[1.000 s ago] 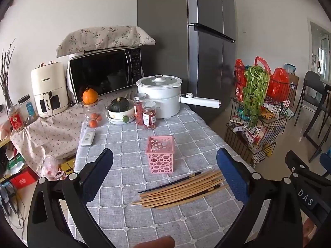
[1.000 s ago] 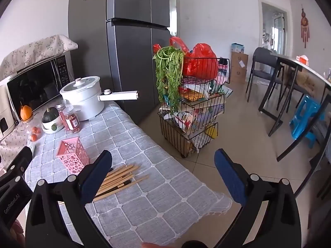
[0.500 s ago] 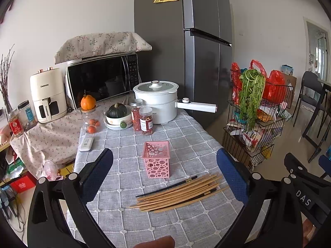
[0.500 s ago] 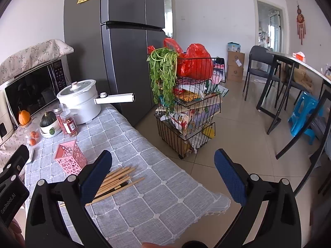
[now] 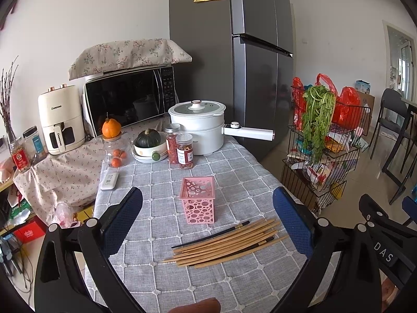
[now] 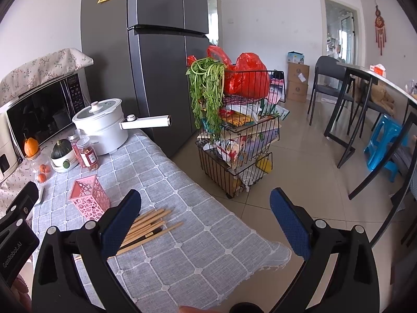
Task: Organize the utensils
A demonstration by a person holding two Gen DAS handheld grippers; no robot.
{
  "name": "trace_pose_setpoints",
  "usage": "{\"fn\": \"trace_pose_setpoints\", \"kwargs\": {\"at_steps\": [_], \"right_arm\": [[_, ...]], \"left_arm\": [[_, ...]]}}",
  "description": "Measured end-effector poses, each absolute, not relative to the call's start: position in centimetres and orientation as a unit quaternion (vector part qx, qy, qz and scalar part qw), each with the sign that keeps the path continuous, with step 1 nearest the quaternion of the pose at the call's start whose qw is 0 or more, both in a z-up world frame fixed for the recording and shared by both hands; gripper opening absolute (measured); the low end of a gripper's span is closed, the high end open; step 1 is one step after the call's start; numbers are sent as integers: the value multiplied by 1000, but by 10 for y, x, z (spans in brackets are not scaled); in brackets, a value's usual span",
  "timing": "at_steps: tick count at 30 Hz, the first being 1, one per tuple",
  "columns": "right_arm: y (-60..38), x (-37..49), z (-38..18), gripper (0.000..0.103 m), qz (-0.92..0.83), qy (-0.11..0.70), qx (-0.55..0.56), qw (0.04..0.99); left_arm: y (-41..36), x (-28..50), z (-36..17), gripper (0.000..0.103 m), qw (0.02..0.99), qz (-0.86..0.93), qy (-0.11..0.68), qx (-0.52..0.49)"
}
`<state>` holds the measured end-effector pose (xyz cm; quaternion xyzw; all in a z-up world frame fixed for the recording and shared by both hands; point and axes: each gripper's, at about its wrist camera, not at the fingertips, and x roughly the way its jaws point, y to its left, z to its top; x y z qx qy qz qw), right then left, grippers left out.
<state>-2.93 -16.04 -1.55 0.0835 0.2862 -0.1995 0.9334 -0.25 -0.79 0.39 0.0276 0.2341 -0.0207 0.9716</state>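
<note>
A bundle of wooden and black chopsticks (image 5: 226, 242) lies flat on the grey checked tablecloth (image 5: 234, 172). It also shows in the right wrist view (image 6: 148, 227). A pink perforated holder (image 5: 199, 203) stands upright and empty just behind the bundle, and shows in the right wrist view (image 6: 90, 197). My left gripper (image 5: 207, 219) is open, held above the table in front of the chopsticks. My right gripper (image 6: 206, 216) is open and empty, aimed over the table's right edge with the chopsticks by its left finger.
A white pot with a long handle (image 5: 200, 127), two jars (image 5: 181, 147), a squash in a bowl (image 5: 149, 144), a remote (image 5: 109, 180), a microwave (image 5: 130, 99) and an air fryer (image 5: 61, 120) stand behind. A wire rack (image 6: 239, 140) stands right of the table.
Both grippers have risen and drawn back slightly, so the chopsticks and holder sit lower in view. Nothing on the table has moved.
</note>
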Motion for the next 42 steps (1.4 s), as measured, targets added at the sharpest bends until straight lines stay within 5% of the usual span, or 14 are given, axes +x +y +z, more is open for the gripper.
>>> {"fn": "trace_pose_setpoints", "kwargs": {"at_steps": [42], "right_arm": [[-162, -27, -23, 96, -196, 299, 88, 930]], "left_arm": [[1, -1, -6, 96, 969, -15, 245, 27]]}}
